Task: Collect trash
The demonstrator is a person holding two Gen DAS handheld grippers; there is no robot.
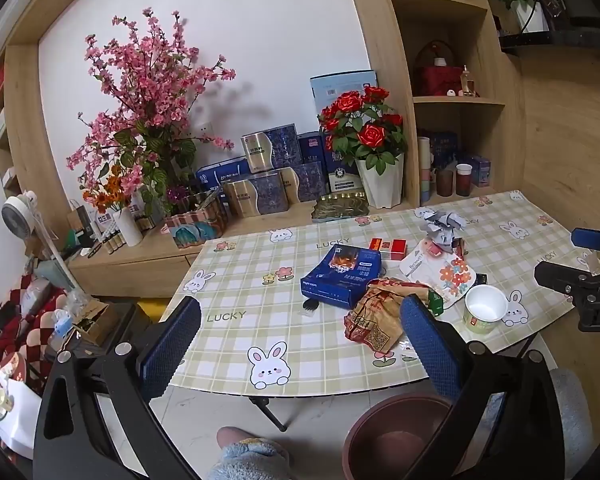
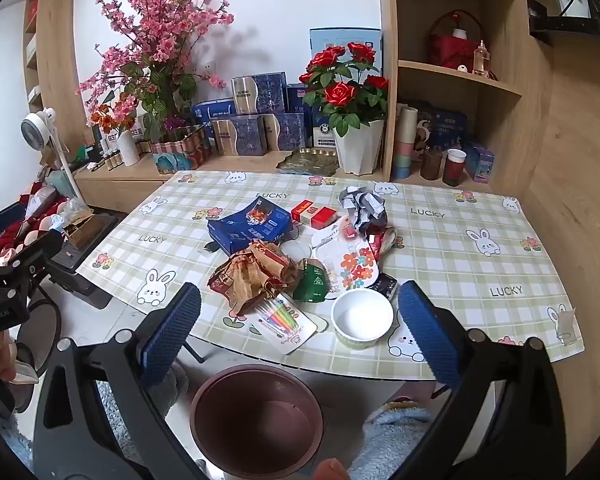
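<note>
Trash lies in a heap on the checked tablecloth [image 2: 480,256]: a blue box [image 2: 250,226], a red pack [image 2: 314,213], crumpled grey paper [image 2: 362,204], a crumpled brown wrapper [image 2: 256,274], a green packet [image 2: 312,280], a floral white card [image 2: 350,258], a card of coloured pens [image 2: 286,322] and a white paper cup [image 2: 362,318]. A brown bin [image 2: 256,420] stands on the floor under the table's near edge. My right gripper [image 2: 300,328] hangs open above the near edge, empty. My left gripper [image 1: 300,344] is open too, left of the heap, holding nothing.
A low wooden cabinet behind the table carries pink blossoms [image 1: 148,92], a potted red rose [image 1: 366,136], stacked blue boxes [image 1: 268,176] and a gold tray [image 1: 340,206]. Shelves [image 2: 456,76] rise at the right. A small fan [image 1: 18,212] and clutter sit left. A person's fuzzy blue sleeve [image 1: 248,460] shows below.
</note>
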